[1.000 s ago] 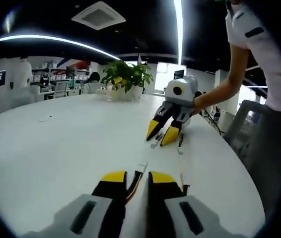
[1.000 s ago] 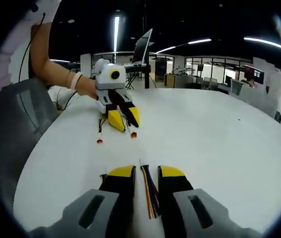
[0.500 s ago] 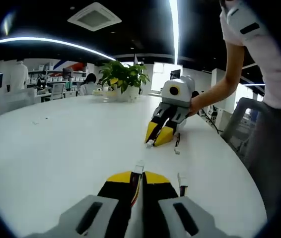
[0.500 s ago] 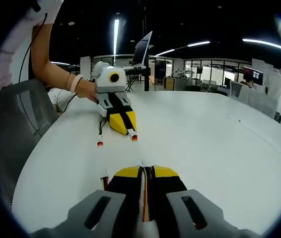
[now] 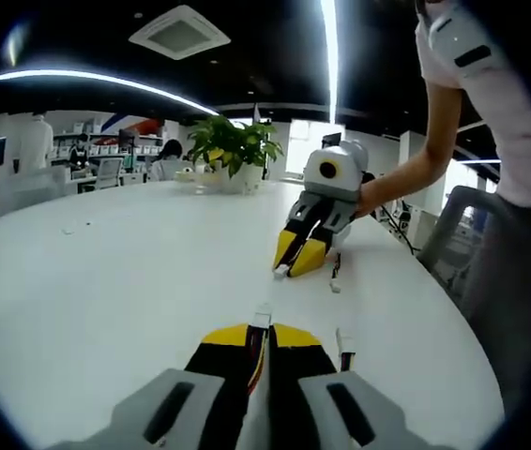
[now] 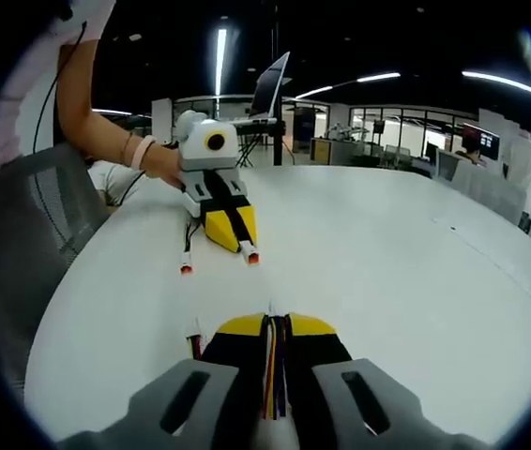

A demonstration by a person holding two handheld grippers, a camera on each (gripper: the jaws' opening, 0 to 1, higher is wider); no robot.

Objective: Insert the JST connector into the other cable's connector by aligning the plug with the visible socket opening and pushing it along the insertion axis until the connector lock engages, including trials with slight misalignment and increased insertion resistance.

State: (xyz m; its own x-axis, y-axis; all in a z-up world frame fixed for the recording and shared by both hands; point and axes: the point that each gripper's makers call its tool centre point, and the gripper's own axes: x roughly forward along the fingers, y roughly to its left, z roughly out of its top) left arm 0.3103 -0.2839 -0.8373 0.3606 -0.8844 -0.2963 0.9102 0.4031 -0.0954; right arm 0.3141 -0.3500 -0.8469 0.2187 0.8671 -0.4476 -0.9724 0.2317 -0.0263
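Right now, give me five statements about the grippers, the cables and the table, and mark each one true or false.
1. The left gripper is shut on a cable. True.
2. The right gripper stands wide open with nothing between its jaws. False: its jaws are closed on a bundle of coloured wires.
3. A potted plant stands on the white table. True.
4. The two connectors are already plugged together. False: each gripper holds its own cable and they are apart on the table.
5. The table is dark wood. False: it is plain white.
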